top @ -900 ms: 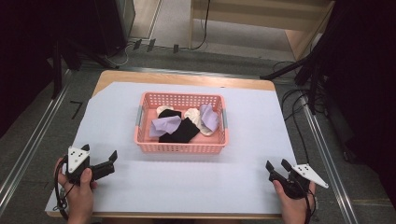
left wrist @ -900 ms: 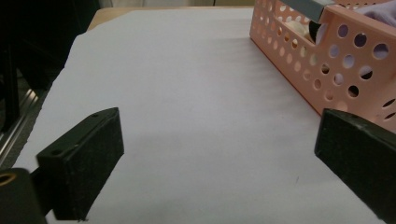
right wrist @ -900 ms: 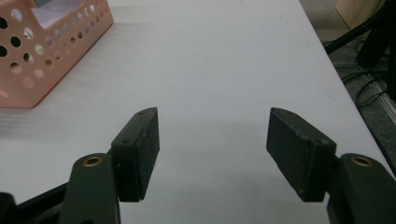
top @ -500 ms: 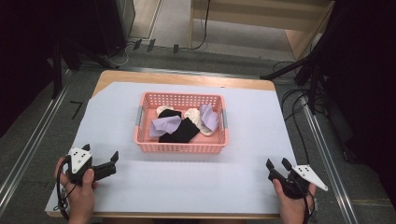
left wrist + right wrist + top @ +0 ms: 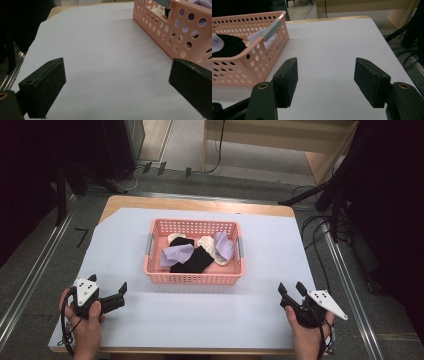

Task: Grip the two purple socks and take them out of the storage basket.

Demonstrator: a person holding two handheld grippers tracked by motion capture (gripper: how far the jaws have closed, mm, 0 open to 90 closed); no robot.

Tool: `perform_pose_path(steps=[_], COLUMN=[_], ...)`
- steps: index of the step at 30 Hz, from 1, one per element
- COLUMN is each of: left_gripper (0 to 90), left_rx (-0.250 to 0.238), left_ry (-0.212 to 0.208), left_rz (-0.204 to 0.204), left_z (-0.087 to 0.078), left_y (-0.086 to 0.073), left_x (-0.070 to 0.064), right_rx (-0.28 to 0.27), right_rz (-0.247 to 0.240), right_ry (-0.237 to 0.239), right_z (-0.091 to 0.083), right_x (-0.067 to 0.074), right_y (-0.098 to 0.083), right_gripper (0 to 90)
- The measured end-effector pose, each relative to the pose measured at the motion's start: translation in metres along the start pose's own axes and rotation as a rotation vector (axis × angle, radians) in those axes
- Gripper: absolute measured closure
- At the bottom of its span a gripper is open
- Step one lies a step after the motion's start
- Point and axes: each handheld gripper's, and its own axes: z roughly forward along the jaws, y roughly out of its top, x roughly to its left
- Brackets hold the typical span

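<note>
left gripper (image 5: 116, 292) and right gripper (image 5: 291, 291): both released, nothing between the jaws, resting at the near table edge much as a moment ago. pink basket (image 5: 194, 274) unmoved mid-table, socks (image 5: 192, 260) heaped inside. judgement: picking has not begun.

Open tongs (image 5: 117, 87), pink basket (image 5: 175, 30), white sheet (image 5: 105, 55)

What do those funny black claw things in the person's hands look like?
Each hand holds a black gripper with two flat, blocky black jaws. The left gripper and the right gripper each carry a pale grey three-cornered plate on top. Brass-coloured rings sit near the base of the right gripper's jaws. A thin black cable trails from the left gripper. No sleeves show.
</note>
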Motion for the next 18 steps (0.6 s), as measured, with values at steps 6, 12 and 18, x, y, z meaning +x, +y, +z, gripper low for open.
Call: perform_pose_path(steps=[6,12,18], left_gripper=[1.7,1.7,1.7], left_rx=[0.012,0.009,0.011], left_ry=[0.0,-0.004,-0.004], left_rz=[-0.005,-0.008,-0.009], left_z=[0.0,0.0,0.001], left_y=[0.0,0.0,0.0], left_x=[0.0,0.0,0.001], right_rx=[0.013,0.039,0.06], right_rz=[-0.017,-0.015,-0.015], right_ry=[0.011,0.034,0.064], right_z=[0.006,0.016,0.025], right_x=[0.016,0.03,0.049], right_y=[0.012,0.019,0.031], right_gripper=[35.6,36.4,38.3])
